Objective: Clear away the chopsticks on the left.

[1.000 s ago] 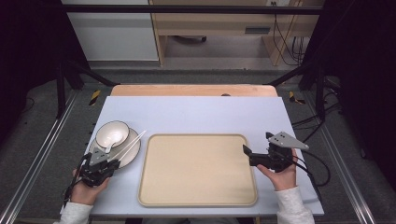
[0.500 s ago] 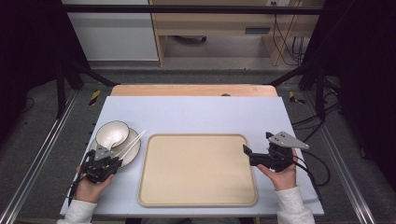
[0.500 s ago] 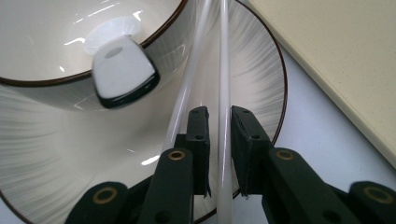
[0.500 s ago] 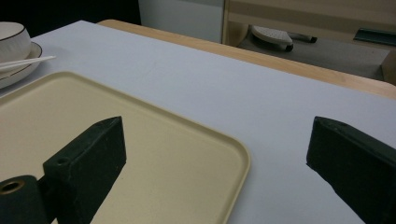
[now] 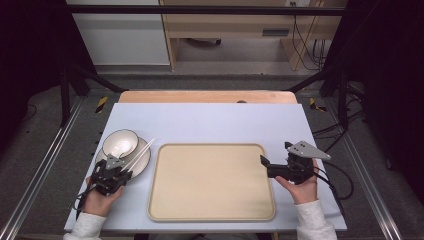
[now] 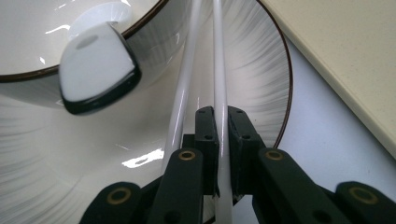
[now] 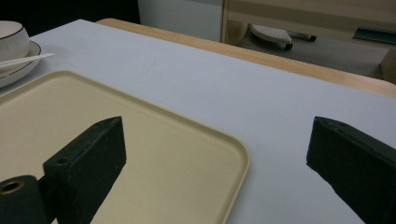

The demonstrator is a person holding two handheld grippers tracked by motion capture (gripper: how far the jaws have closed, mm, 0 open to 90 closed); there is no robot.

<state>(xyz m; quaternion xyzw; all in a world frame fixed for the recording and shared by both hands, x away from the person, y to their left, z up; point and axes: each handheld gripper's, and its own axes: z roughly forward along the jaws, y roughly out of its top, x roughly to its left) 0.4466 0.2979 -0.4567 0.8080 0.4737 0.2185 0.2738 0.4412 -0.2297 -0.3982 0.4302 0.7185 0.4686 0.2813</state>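
A white bowl (image 5: 120,143) with a dark rim sits on a white plate (image 5: 144,164) at the table's left. Two white chopsticks (image 5: 140,154) lie across the plate's right side. My left gripper (image 5: 123,173) is at the plate's near edge. In the left gripper view its jaws have just been closing and are shut (image 6: 222,113) on the right chopstick (image 6: 218,70). The other chopstick (image 6: 185,93) lies free just to its left. My right gripper (image 5: 275,154) stands open at the right edge of the beige tray (image 5: 212,182), with nothing between its jaws (image 7: 215,126).
A white ceramic piece with a dark edge (image 6: 95,65) leans on the bowl's rim (image 6: 140,23). The tray's corner (image 7: 233,154) lies under my right gripper. A wooden strip (image 5: 207,96) borders the table's far edge, and metal rails run along both sides.
The left hand has shifted slightly at the near edge of the plate, by the chopsticks. The right hand and its gripper have stayed in place.
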